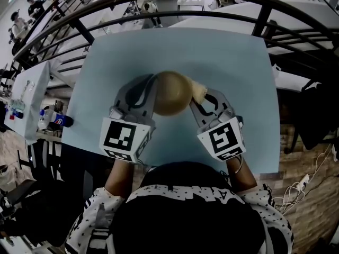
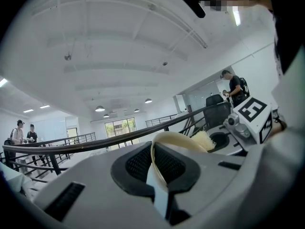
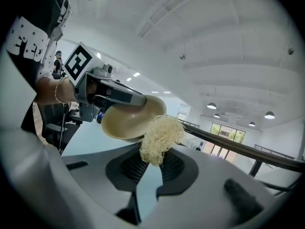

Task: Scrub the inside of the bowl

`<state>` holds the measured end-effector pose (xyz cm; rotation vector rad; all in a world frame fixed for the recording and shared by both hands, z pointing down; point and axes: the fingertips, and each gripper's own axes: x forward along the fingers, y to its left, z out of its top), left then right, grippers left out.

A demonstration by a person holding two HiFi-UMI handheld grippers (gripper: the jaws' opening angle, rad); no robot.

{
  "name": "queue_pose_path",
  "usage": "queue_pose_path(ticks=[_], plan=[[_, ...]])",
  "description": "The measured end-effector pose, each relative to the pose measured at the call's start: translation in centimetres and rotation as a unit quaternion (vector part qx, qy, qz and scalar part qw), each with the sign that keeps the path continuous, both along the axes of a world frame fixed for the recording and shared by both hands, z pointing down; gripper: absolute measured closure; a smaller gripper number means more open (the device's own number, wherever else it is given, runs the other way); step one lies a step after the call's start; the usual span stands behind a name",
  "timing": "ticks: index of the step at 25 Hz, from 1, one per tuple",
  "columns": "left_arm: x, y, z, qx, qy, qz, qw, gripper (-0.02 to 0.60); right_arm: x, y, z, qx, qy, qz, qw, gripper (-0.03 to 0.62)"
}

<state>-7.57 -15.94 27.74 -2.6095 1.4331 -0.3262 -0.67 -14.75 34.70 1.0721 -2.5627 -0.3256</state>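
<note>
Nearest, left gripper point(image 1: 144, 94): jaws pressed together on the rim of the bowl point(image 1: 169, 93), a thin cream edge caught between the 2 pads in the left gripper view point(image 2: 155, 163).

Right gripper point(image 1: 207, 100): jaws pinching a pale fibrous scrubber point(image 3: 159, 136). Most of the wad stands proud of the pads.

Bowl is held in the air above the table point(image 1: 222, 62), between the 2 grippers. It is tipped on its side: the rounded outside faces the head camera and the mouth faces the right gripper.

In the right gripper view the scrubber sits at the bowl's lip point(image 3: 126, 120), touching or just beside it. I cannot tell which.

Inside of the bowl: smooth, cream, nothing in it that I can see, neither water nor residue.

Handling, as a judgement:
- Bowl looks rigid, light and thin-walled, with a smooth and likely slippery surface.
- A 1-point rim grip may let it pivot under scrubbing pressure, so strokes should push toward the held side.
- Scrubber looks soft and springy and will squash against the curve.

Beyond the table, a dark curved railing point(image 1: 175, 17). Beyond that, more tables and distant people.
</note>
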Motion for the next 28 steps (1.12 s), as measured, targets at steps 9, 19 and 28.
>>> queue_pose_path(ticks=[9,19,28], plan=[[0.2,0.1,-0.7,-0.002,0.035,0.006,0.9993,0.557,1.3,-1.0,-2.0,0.042,0.021,0.014,0.999,0.536],[-0.5,-0.2,-1.9,0.014,0.047,-0.012,0.9987,0.557,0.1,0.2,-1.5,0.036,0.029,0.02,0.999,0.536],[-1.0,-0.8,-2.6,0.033,0.043,-0.028,0.9981,0.557,-1.4,0.7,-0.2,0.01,0.027,0.011,1.0,0.536]])
